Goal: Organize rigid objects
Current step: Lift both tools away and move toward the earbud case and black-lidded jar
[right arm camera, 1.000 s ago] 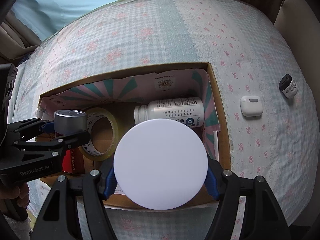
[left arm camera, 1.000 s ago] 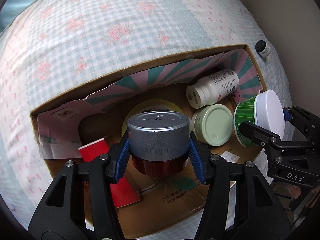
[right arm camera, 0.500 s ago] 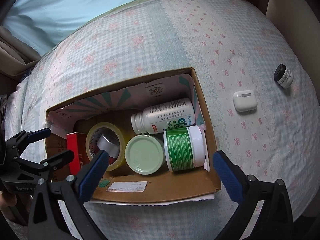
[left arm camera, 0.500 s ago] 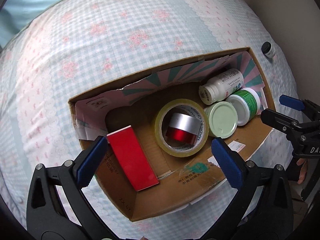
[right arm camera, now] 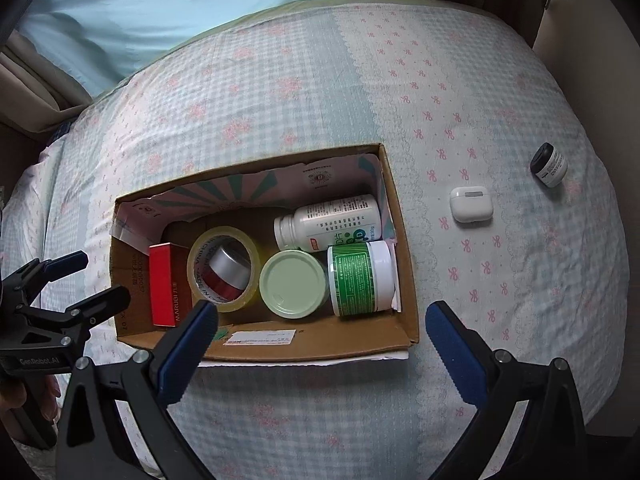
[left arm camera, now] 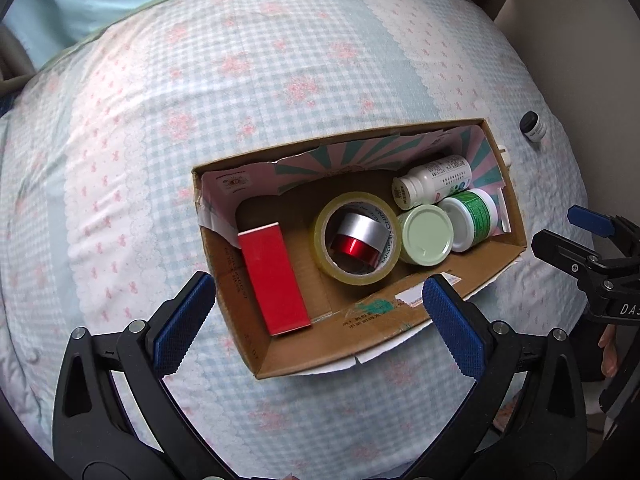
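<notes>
A cardboard box [left arm camera: 360, 344] [right arm camera: 404, 240] lies on the bed. Inside are a red box [left arm camera: 272, 276] [right arm camera: 168, 284], a tape roll [left arm camera: 386, 236] [right arm camera: 200, 256] with a silver-and-red jar [left arm camera: 358, 236] [right arm camera: 228, 274] in its hole, a pale green lid [left arm camera: 426, 234] [right arm camera: 293, 289], a green-labelled white jar [left arm camera: 472, 218] [right arm camera: 360, 278] and a white bottle [left arm camera: 434, 180] [right arm camera: 332, 220]. My left gripper [left arm camera: 318, 316] [right arm camera: 86, 280] is open and empty above the box's near side. My right gripper [right arm camera: 322, 344] [left arm camera: 560, 228] is open and empty, also above the near side.
On the bedspread to the right of the box lie a white earbud case [right arm camera: 470, 204] and a small black-capped jar [right arm camera: 549, 165] [left arm camera: 533, 127]. A person in a light blue top [right arm camera: 180, 12] is beyond the far edge of the bed.
Both grippers have opened and pulled back up from the box. The silver-and-red jar now sits in the tape roll and the green-labelled jar lies at the box's right end.
</notes>
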{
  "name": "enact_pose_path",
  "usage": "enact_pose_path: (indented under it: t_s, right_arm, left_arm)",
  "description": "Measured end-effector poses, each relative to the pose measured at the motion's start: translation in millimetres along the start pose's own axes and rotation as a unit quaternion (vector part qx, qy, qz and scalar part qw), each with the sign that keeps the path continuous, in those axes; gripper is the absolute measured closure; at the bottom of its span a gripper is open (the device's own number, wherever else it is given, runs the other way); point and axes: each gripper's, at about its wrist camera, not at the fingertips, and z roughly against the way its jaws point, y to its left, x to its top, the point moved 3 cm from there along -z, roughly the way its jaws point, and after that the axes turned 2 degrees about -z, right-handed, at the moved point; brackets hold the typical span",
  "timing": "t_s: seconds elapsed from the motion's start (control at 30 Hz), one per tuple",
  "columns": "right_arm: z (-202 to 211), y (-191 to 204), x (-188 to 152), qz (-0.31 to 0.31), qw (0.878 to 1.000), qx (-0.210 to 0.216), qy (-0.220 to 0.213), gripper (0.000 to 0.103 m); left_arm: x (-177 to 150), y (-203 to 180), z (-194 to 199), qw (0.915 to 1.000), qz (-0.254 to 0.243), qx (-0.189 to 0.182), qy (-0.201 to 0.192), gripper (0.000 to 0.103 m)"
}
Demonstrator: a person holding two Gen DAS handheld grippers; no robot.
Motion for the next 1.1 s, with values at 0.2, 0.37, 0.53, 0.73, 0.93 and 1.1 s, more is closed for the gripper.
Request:
enact_pose_path:
  t_s: [0.2, 0.37, 0.53, 0.73, 0.93, 1.1]
  right_arm:
    - [49, 1, -2, 0.017, 0.999, -0.001, -0.03, 0.0]
    - [92, -16, -6, 0.017, 0.998, -0.003, -0.055, 0.0]
    - [132, -49, -12, 0.041, 0.996, -0.011, -0.081, 0.0]
    - [166, -113, -15, 0.079, 0.99, -0.026, -0.113, 0.0]
    - [169, -192, -7, 0.102, 0.987, -0.011, -0.124, 0.0]
    - [156, -245, 10, 0.107, 0.989, -0.017, -0.104, 0.0]
  left_arm:
    - [-10, -8, 54, 0.9984, 0.036, 0.022, -0.037, 0.0]
    - [-18, -34, 104, 0.9939, 0.069, 0.031, -0.08, 0.0]
    - [-21, -84, 134, 0.99, 0.084, 0.04, -0.106, 0.0]
    - [-22, -165, 136, 0.9848, 0.102, 0.059, -0.128, 0.0]
    - [-10, -236, 105, 0.9813, 0.144, 0.048, -0.119, 0.0]
    - [1, -283, 78, 0.9823, 0.149, 0.053, -0.1, 0.0]
